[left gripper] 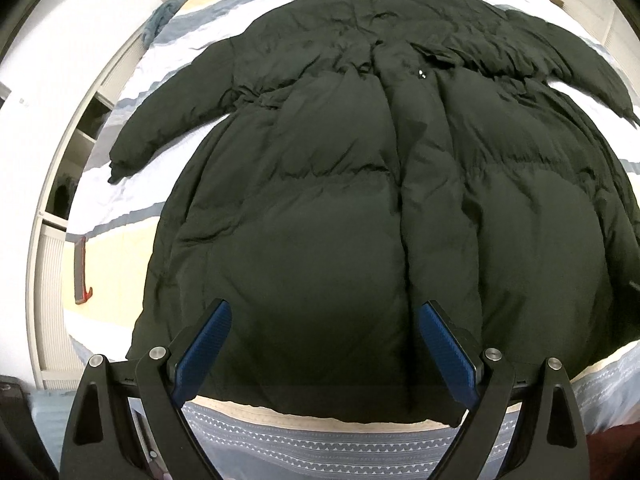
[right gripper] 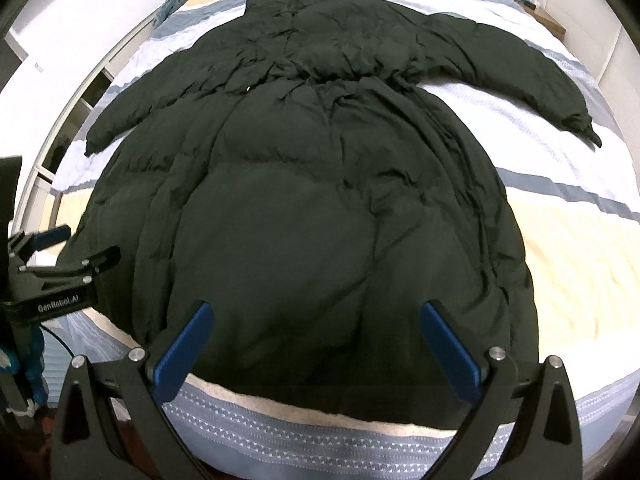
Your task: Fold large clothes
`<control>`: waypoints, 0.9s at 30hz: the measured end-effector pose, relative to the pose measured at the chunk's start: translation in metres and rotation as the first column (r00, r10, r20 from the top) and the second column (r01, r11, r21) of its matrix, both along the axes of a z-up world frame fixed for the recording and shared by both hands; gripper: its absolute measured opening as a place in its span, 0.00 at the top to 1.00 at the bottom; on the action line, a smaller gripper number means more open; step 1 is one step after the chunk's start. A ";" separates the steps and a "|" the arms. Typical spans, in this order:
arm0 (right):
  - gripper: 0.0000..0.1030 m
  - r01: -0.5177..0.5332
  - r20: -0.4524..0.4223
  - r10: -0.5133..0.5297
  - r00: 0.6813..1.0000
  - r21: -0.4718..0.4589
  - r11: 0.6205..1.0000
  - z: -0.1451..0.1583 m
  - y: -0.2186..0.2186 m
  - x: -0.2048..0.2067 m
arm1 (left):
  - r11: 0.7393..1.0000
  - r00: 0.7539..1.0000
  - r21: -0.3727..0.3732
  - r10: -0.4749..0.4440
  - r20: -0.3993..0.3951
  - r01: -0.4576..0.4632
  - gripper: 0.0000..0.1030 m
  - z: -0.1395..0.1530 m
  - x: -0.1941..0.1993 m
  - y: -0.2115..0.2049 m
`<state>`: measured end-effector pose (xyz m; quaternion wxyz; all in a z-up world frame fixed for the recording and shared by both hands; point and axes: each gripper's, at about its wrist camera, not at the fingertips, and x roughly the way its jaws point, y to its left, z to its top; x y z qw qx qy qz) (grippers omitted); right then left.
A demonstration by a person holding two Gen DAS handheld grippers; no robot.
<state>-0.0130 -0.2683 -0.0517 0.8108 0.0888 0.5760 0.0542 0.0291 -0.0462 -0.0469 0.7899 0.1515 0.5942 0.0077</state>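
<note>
A dark puffer coat (left gripper: 360,184) lay flat and face-up on the striped bed (right gripper: 560,248), sleeves spread wide, hem at the near edge. The left gripper (left gripper: 324,312) and right gripper (right gripper: 316,312) hovered over the hem — both spread wide, holding nothing.

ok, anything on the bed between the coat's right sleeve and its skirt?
Nothing. In the right wrist view, only bare striped bedspread shows between the coat's right sleeve and its flared skirt. Both grippers hover open at the hem.
</note>
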 end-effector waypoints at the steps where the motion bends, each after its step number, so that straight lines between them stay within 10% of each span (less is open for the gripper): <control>1: 0.00 0.007 0.003 -0.007 1.000 0.012 1.000 0.000 -0.003 0.006 | 1.000 1.000 0.000 0.002 0.001 -0.002 0.09 0.001 0.001 -0.001; 14: 0.00 0.260 0.036 -0.265 0.964 0.106 0.960 -0.008 -0.121 0.091 | 0.990 0.990 -0.025 0.136 -0.027 -0.136 0.09 0.022 0.026 0.004; 27: 0.00 0.662 0.019 -0.700 0.714 0.309 0.683 -0.057 -0.329 0.148 | 0.969 0.971 0.072 0.238 -0.022 -0.236 0.09 0.027 0.050 0.012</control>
